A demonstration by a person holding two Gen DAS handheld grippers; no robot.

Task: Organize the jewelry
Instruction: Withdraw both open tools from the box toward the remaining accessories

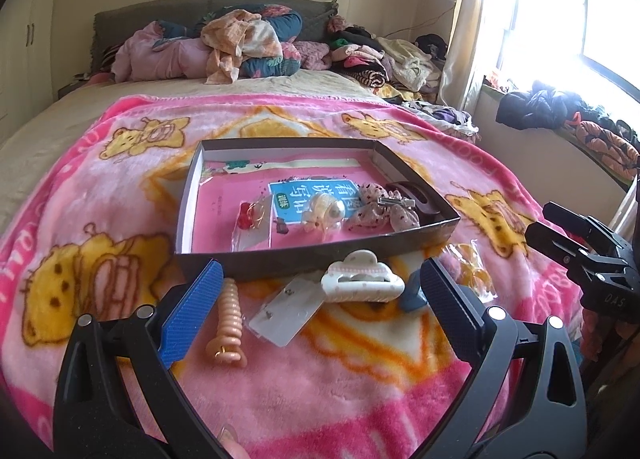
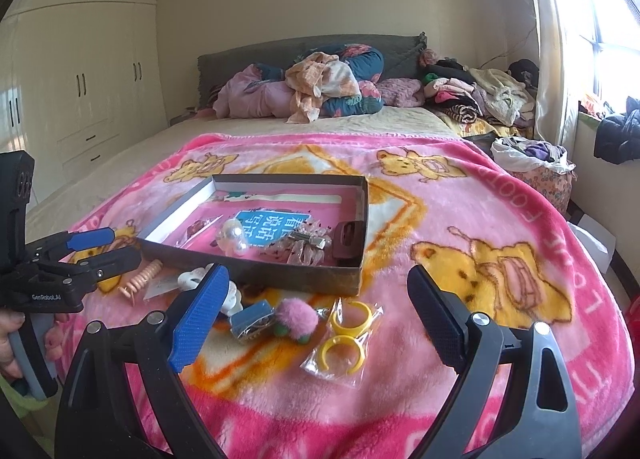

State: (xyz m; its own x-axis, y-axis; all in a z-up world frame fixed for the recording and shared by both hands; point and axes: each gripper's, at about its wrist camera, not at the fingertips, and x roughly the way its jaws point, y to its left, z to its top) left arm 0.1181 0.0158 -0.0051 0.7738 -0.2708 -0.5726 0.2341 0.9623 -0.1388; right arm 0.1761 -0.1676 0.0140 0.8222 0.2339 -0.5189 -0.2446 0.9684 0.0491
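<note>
A shallow grey box point(image 1: 280, 259) lies on a pink blanket point(image 1: 340, 379). In it are a pearl hair piece point(image 1: 324, 211), a pink bow clip point(image 1: 380, 207), a dark brown claw clip point(image 1: 416, 195) and a small bagged red item point(image 1: 250, 215). In front of the box lie a white claw clip point(image 1: 360, 283), a peach spiral hair tie point(image 1: 230, 315) and a bagged earring card point(image 1: 286, 311). My left gripper point(image 1: 320, 271) hovers open above these, holding nothing. My right gripper point(image 2: 318, 271) is open and empty above a blue clip point(image 2: 252, 321), a pink pompom point(image 2: 298, 317) and bagged yellow rings point(image 2: 348, 335).
The blanket covers the foot of a bed point(image 2: 280, 123) with heaped clothes and bedding point(image 2: 320, 87) at the headboard. A wardrobe point(image 2: 80, 79) stands to the left and a bright window point(image 1: 580, 7) to the right. A hand point(image 2: 8, 339) holds the left gripper's handle.
</note>
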